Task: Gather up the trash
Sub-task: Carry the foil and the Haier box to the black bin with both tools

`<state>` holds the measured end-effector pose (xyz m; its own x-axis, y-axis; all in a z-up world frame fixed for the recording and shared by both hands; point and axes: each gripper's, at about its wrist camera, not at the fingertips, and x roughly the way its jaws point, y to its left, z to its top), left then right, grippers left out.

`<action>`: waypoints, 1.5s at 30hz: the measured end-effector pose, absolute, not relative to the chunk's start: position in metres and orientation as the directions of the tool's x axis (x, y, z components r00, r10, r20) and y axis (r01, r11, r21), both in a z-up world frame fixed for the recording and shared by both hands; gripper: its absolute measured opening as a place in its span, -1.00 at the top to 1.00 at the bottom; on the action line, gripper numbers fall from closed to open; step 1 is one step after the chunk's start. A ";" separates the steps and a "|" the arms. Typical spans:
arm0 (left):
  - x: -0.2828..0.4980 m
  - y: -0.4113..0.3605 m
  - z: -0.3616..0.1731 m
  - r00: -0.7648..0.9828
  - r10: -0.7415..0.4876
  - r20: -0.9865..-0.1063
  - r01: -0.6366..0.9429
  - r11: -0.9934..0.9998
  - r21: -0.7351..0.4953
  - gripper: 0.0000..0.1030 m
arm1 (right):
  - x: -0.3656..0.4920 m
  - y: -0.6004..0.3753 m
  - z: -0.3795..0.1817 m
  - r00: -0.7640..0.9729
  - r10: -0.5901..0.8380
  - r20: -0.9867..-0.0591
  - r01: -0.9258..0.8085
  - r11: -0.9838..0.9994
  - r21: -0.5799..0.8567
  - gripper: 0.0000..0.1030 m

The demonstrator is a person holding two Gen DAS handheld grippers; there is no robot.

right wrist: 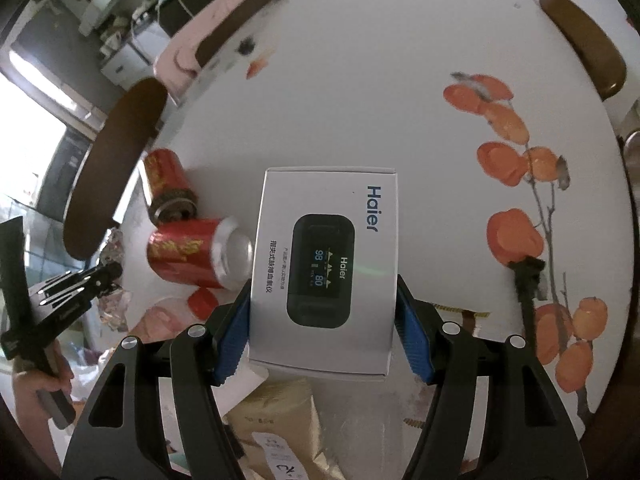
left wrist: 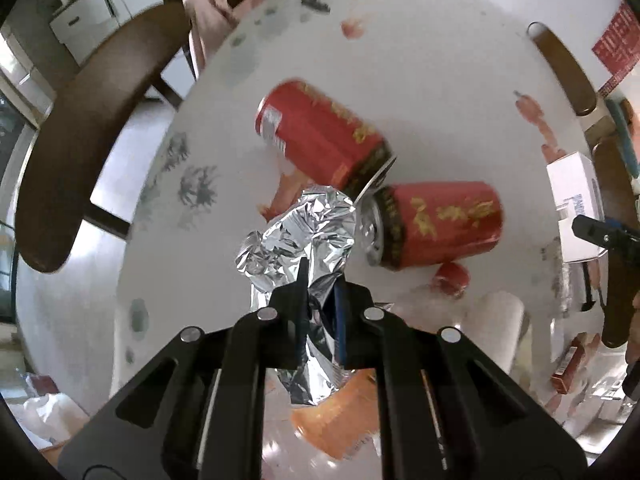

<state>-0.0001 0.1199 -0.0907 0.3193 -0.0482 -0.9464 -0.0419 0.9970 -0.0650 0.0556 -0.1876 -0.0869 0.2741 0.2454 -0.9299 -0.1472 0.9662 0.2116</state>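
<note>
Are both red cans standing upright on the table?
No, both red cans lie on their sides on the table.

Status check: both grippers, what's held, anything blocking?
Left gripper shut on foil. Right gripper shut on white box. Two red cans on table; nothing blocking.

Round white surface [right wrist: 360, 80] printed with orange persimmons, two red drink cans [left wrist: 320, 136] [left wrist: 440, 224] lying on their sides, a red cap [left wrist: 452, 278]

Silver foil [left wrist: 304, 236], red-and-gold cans [left wrist: 320, 132], white box [right wrist: 326, 272], white tablecloth [right wrist: 400, 60] with orange fruit.
</note>
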 end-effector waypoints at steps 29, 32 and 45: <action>-0.018 -0.085 0.029 0.376 -0.463 -0.803 0.671 0.733 -0.109 0.84 | -0.127 -0.315 0.020 0.584 0.099 -0.806 0.304 0.894 0.330 -0.28; -0.042 -0.129 0.026 0.297 -0.508 -0.809 0.764 0.634 -0.117 0.84 | -0.180 -0.344 0.018 0.588 0.029 -0.809 0.420 0.843 0.336 -0.28; -0.241 -0.347 -0.049 -0.139 -0.478 -0.867 0.927 0.246 -0.284 0.84 | -0.424 -0.475 -0.037 0.544 -0.094 -0.834 0.712 0.577 0.400 -0.28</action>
